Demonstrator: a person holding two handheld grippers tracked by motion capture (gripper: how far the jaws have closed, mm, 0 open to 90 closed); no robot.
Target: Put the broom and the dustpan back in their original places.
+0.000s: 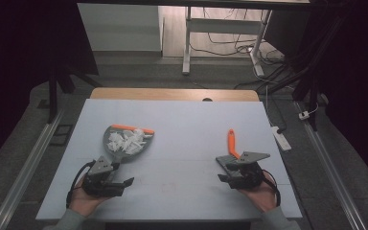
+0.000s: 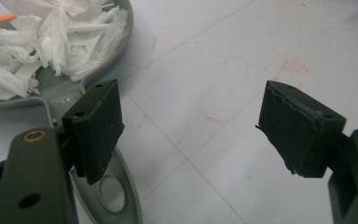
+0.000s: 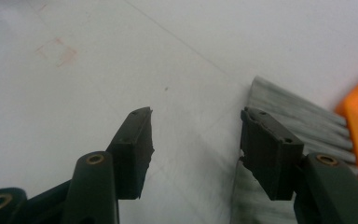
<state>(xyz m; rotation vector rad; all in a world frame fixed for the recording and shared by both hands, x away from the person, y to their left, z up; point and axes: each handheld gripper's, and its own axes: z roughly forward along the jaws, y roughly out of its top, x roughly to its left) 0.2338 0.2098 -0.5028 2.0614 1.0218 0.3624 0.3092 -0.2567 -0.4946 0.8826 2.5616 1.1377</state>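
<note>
sweep job looks basically done. white paper scraps (image 1: 124, 140) are all piled in the grey dustpan (image 1: 113, 151), which lies on the left part of the desk (image 1: 182, 124); i see no loose scraps on the surface. orange-handled brush (image 1: 231, 143) lies on the right side, bristles near me.

my left hand-held gripper (image 1: 124, 183) is released, jaws wide apart, nothing between them. in the left gripper view one pad sits just over the dustpan handle, not clamping it.

my right hand-held gripper (image 1: 223, 168) is also released. in the right gripper view the grey bristles lie beside one pad, not squeezed.

what is left, by my guess: maybe emptying the dustpan, or nothing, both tools are set down.
</note>
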